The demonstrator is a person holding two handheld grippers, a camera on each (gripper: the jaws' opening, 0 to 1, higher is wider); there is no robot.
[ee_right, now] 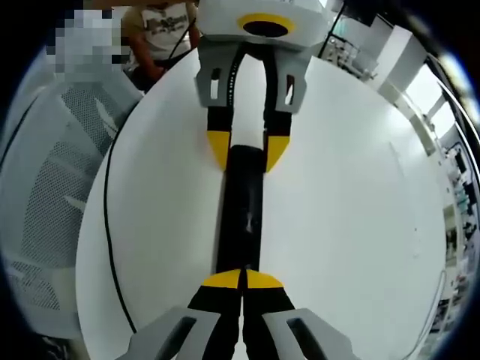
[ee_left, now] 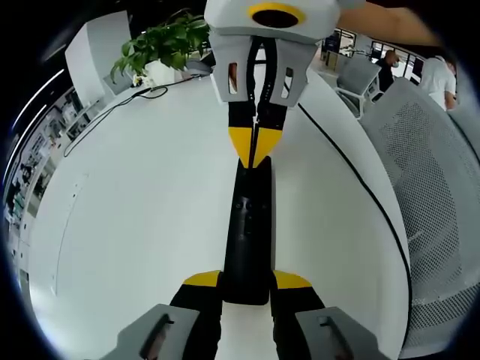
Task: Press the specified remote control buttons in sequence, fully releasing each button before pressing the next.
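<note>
Remote control (ee_left: 247, 232): long, narrow black slab, smooth matte face, small buttons faintly visible along its middle; no legible writing or brand. It lies flat on the tabletop (ee_left: 135, 225), a glossy white surface with a rounded edge.

Left gripper (ee_left: 247, 281): yellow-tipped black jaws parted around the near end of the remote control, one tip on each side, clasping it.

Right gripper (ee_right: 241, 279): yellow tips pressed together with no gap, resting on top of the remote control's opposite end, nothing held between them.

Beyond the remote control: a thin black cable (ee_left: 352, 172) runs along the tabletop edge, a leafy green plant (ee_left: 161, 45) in a white pot, a grey mesh chair (ee_left: 442, 195) beside the tabletop
</note>
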